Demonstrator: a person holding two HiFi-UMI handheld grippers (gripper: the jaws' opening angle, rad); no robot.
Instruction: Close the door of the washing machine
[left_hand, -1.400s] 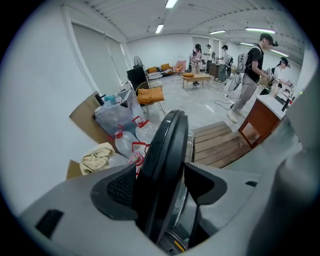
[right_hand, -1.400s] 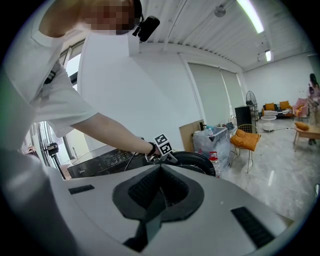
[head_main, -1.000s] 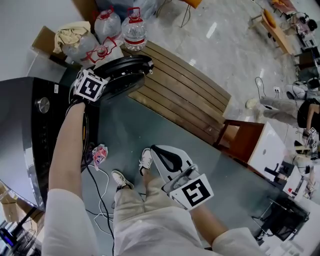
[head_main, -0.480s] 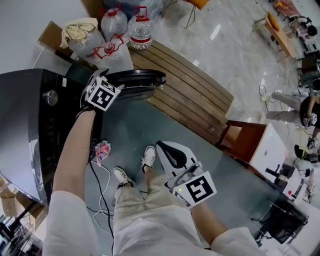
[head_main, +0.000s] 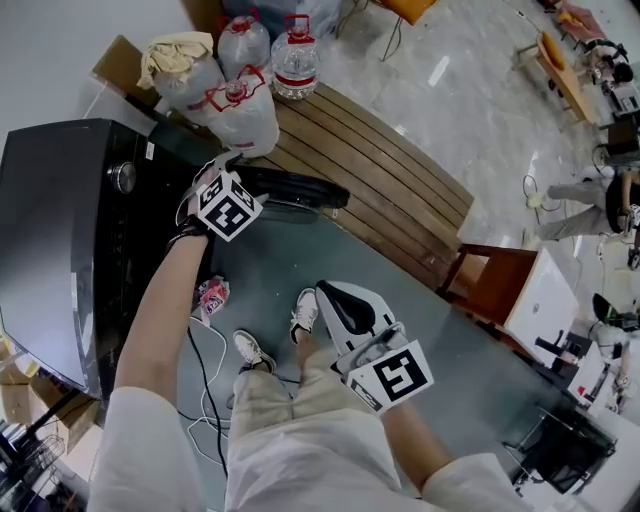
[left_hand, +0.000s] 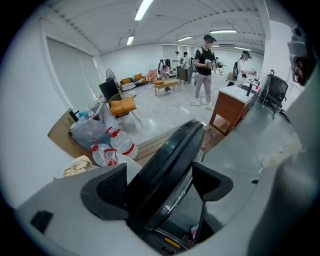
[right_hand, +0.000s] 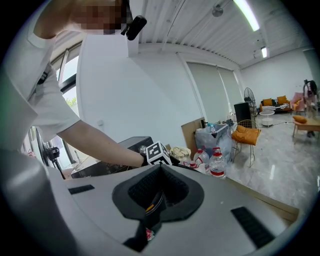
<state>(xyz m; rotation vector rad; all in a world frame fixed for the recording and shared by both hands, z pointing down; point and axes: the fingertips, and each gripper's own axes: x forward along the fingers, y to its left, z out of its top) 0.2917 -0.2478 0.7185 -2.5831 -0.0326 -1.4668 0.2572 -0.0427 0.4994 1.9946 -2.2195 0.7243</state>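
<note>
Washing machine door (left_hand: 167, 165), ajar, with its rim between the left gripper's opening jaws.

Door: round, dark, glass-centred, standing out from the front of the black washing machine (head_main: 60, 220) beside the slatted wooden bench (head_main: 370, 190). Left gripper (left_hand: 160, 189): jaws spread and opening, one on either side of the door's rim (the right pad clearly stands off it). Right gripper (head_main: 338, 305): jaws pressed together, nothing between them, held low over the person's lap, well apart from the door. Also present: water bottles (head_main: 270, 60) beyond the bench, a cable (head_main: 200, 370) on the floor by the person's shoes (head_main: 250, 350).
</note>
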